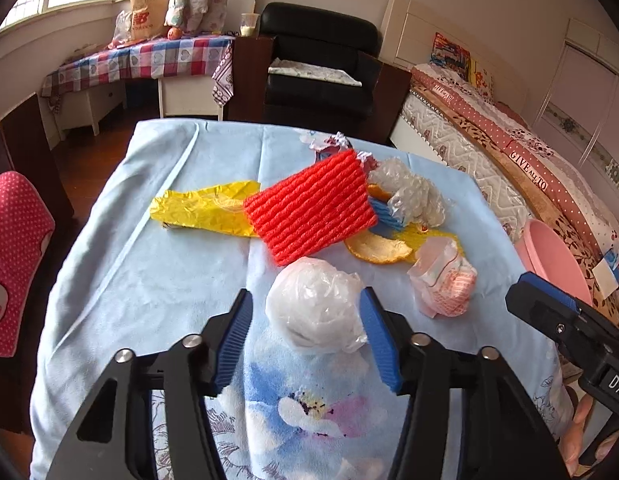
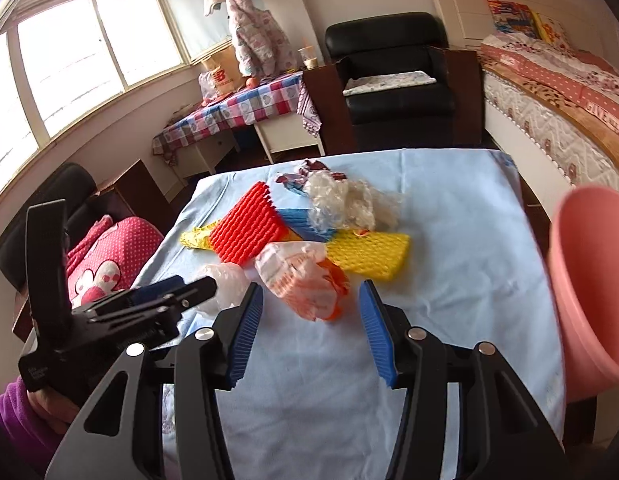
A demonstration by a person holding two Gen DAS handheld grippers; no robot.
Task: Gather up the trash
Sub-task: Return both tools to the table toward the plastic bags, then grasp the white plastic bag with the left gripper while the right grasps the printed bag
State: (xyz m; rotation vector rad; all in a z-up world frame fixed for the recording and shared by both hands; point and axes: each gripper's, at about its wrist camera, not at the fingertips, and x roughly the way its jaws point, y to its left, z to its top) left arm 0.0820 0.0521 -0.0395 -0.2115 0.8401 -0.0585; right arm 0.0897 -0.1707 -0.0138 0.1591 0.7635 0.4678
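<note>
Black arms with blue pads fill the bottom of both views. On the left wrist view the left gripper [image 1: 307, 334] is spread wide, and a white plastic ball [image 1: 315, 306] sits right between its two pads, touching the right pad and a little away from the left one. It is not squeezed yet. On the right wrist view the right gripper [image 2: 311, 330] is spread wide too and holds nothing. A pink and orange wrapper bag [image 2: 305, 282] lies just past its tips, in the middle of the frame.

All of it sits on a big table with a light blue cloth [image 1: 157, 264]. A pink bin [image 2: 589, 280] shows at the right edge of the right wrist view, beside the table.

More trash is piled near the middle of the cloth. A red foam net [image 1: 311, 206] is the biggest piece. A yellow wrapper [image 1: 203, 206] lies to its left, touching it. A yellow foam net [image 2: 369, 254] lies to the right in the right wrist view. Crumpled clear plastic [image 1: 409, 192] sits behind the pile, and an orange peel [image 1: 377, 248] lies in front of it.
</note>
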